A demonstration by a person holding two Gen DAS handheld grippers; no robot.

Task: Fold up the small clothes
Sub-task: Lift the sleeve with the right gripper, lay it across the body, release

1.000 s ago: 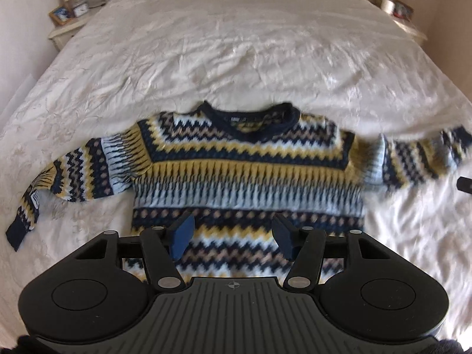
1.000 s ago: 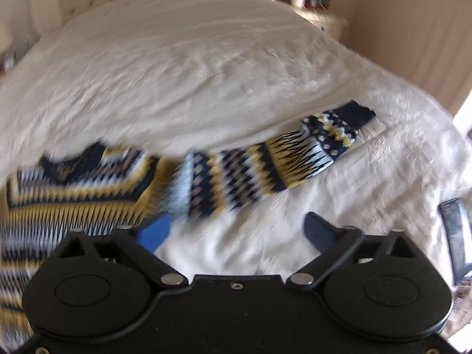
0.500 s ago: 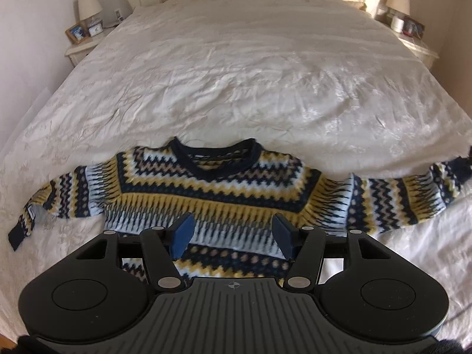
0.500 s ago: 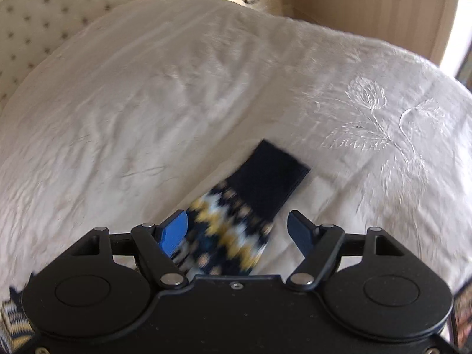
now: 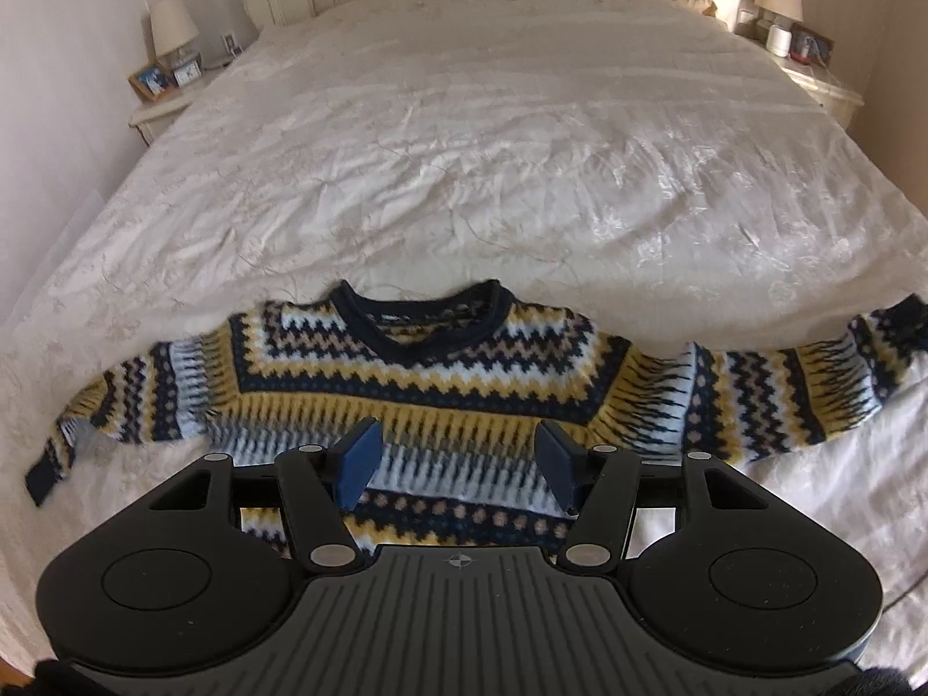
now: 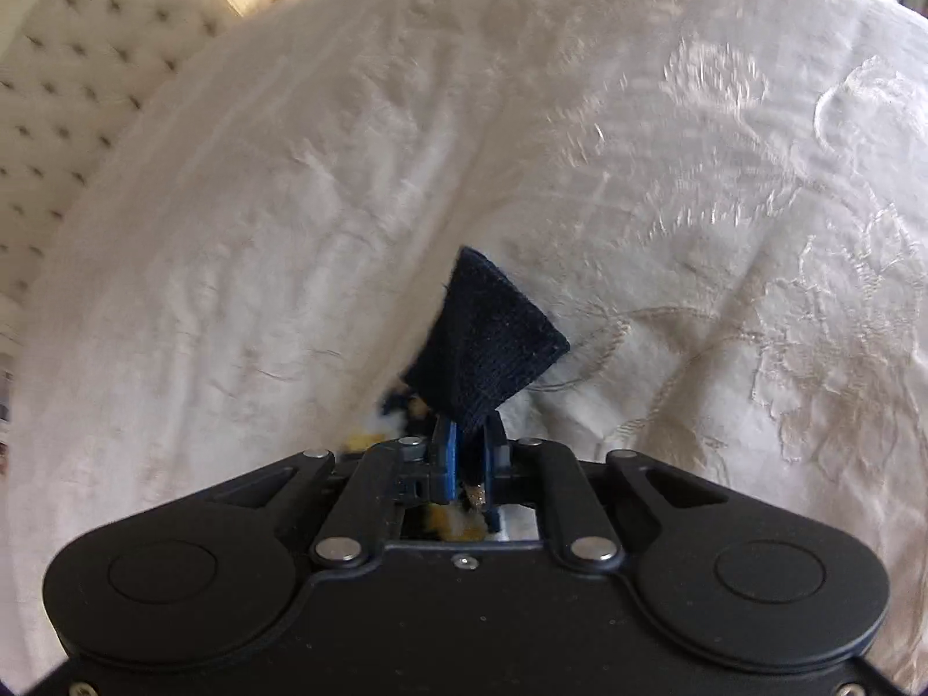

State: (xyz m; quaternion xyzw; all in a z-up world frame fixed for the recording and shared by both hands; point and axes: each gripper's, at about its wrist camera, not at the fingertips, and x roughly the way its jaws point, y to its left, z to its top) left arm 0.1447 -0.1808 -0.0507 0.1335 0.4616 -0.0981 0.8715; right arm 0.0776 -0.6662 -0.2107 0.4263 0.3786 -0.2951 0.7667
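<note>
While spread flat, patterned sweater (image 5: 429, 400) | navy cuff (image 6: 484, 342) seemingly bunched, blurred

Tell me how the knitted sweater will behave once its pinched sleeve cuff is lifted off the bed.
Probably floppy: the navy cuff already bunches into a cone where the right gripper is shut on it. The sweater lies limp and flat on the bedspread, so the sleeve should drape and trail. The thick fuzzy knit likely grips the pads rather than slipping.
</note>
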